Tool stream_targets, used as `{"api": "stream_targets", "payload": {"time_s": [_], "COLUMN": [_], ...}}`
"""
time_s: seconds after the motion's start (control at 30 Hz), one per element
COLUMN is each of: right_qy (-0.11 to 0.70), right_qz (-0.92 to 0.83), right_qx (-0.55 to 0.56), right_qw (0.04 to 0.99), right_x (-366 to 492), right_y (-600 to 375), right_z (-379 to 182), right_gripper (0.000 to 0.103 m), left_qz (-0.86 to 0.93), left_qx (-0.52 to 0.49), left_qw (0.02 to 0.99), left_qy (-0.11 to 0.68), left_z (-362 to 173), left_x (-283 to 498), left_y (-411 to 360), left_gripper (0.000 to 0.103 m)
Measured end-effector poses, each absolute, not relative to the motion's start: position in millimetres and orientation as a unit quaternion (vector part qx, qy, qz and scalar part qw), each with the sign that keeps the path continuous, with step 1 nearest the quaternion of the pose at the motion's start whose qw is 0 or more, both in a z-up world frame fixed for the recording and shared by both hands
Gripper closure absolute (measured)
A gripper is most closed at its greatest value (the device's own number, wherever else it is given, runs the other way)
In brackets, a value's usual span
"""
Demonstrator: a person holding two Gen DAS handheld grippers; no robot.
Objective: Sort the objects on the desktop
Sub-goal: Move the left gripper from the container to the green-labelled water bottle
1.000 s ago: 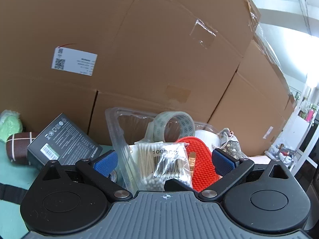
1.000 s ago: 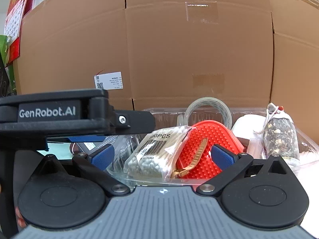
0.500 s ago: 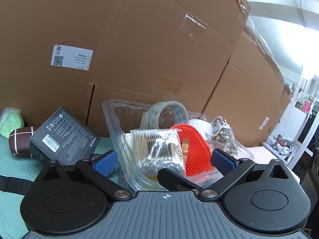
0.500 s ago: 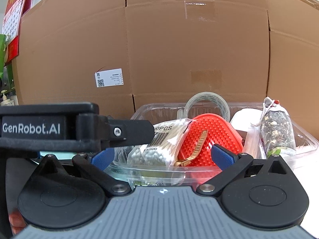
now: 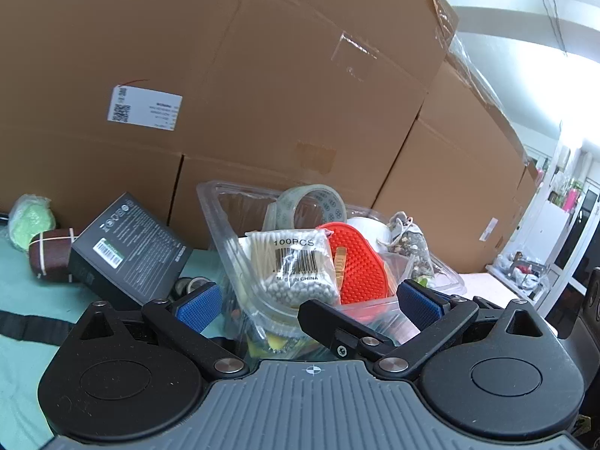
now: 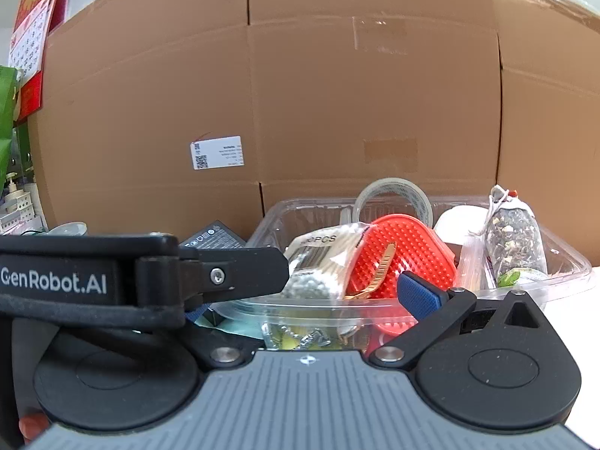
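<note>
a clear plastic tray (image 5: 217,221) is seen on the table directly ahead of both grippers, in front of stacked cardboard boxes (image 5: 262,86), and it is filled with a bag of cotton swabs (image 5: 288,266), an orange bristled pad (image 5: 356,270), a roll of clear tape (image 5: 315,202) and a tied pouch of dried bits (image 6: 513,240). the left gripper (image 5: 305,300) is held with its blue pads spread wide apart around the tray's near end, nothing being pinched between them, while the right gripper (image 6: 311,300) is likewise held open just before the tray's near rim, its left finger hidden behind the other tool's black arm. a black box (image 5: 127,247) and a small brown football (image 5: 50,255) are seen left of the tray, apart from it
</note>
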State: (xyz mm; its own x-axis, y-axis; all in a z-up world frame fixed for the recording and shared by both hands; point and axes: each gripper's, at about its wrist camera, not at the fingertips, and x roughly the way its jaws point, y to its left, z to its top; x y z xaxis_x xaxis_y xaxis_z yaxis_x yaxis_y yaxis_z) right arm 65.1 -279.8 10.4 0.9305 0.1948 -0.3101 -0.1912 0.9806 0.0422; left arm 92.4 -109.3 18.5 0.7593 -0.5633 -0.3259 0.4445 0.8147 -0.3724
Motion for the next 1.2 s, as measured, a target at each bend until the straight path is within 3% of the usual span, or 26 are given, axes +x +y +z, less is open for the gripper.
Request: {"api": "stream_targets", "payload": {"time_s": [0.73, 1.2], "right_qy": [0.194, 0.216], "right_qz": [0.187, 0.261], "right_qx": [-0.009, -0.031], "right_qw": [0.963, 0.94], "right_x": [28, 36], "right_y": [-178, -91], "right_z": [-9, -11], "right_gripper": [0.0, 0.0], "left_qz": [-0.18, -0.094], "left_qx": [-0.133, -0.198], "left_qw": [0.948, 0.946], "left_qy": [0.225, 0.239], "left_z": [2, -5], "left_x": [24, 22], "left_y": [-14, 97], "left_gripper": [0.0, 0.0]}}
